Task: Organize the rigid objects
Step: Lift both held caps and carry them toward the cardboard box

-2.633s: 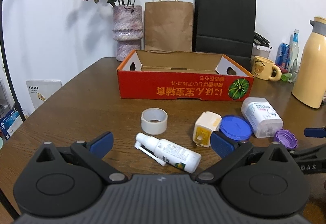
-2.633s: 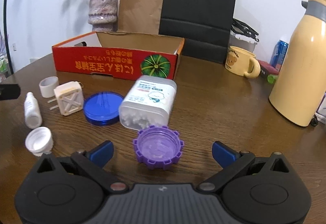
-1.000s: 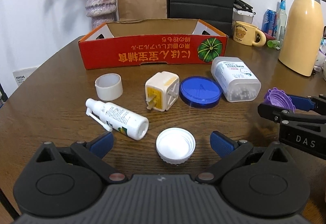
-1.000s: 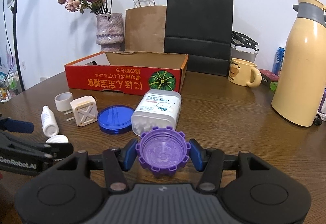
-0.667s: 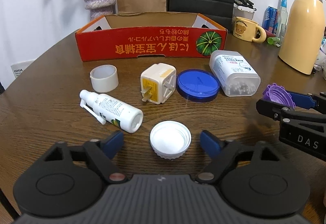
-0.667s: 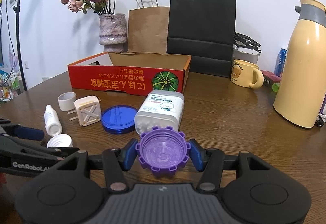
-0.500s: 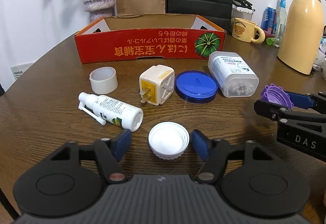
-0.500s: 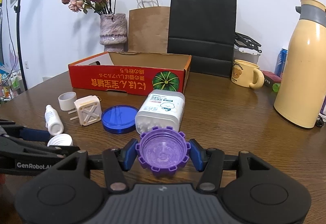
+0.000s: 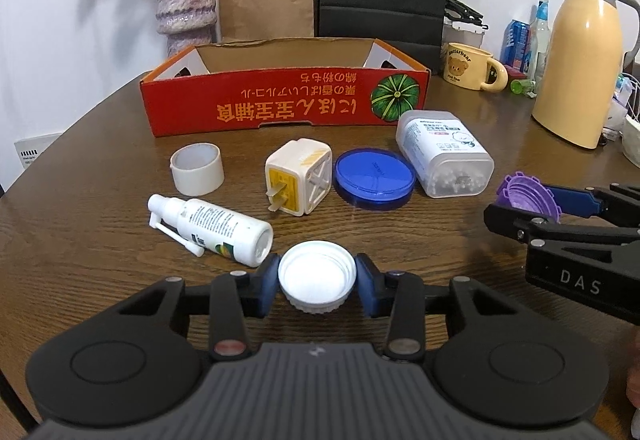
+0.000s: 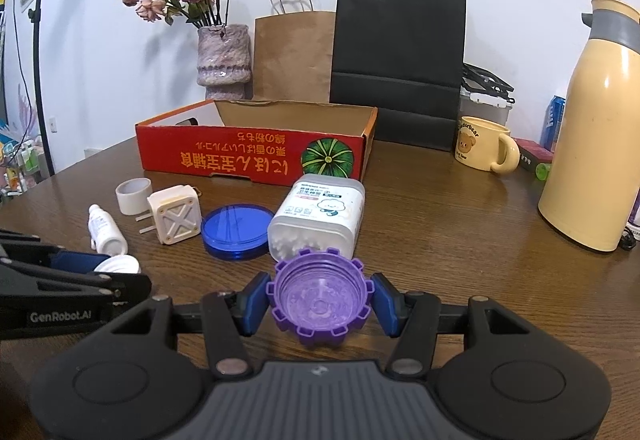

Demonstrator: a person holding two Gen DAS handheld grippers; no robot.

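My left gripper [image 9: 317, 282] is shut on a white bottle cap [image 9: 316, 278], low over the wooden table. My right gripper [image 10: 320, 302] is shut on a purple notched cap [image 10: 320, 296] and holds it above the table; it also shows in the left wrist view [image 9: 528, 196]. On the table lie a white spray bottle [image 9: 212, 226], a white tape roll [image 9: 197, 168], a cream plug adapter [image 9: 299, 182], a blue round lid [image 9: 374, 178] and a clear cotton-swab box [image 9: 444, 158]. An open red cardboard box [image 9: 280, 100] stands behind them.
A vase of dried roses [image 10: 224, 60], a brown paper bag [image 10: 294, 56] and a black paper bag [image 10: 398, 56] stand at the back. A yellow bear mug [image 10: 482, 148] and a tall cream thermos [image 10: 596, 156] stand at the right.
My left gripper has closed its fingers onto the white cap. My right gripper has risen a little with the purple cap still in it.
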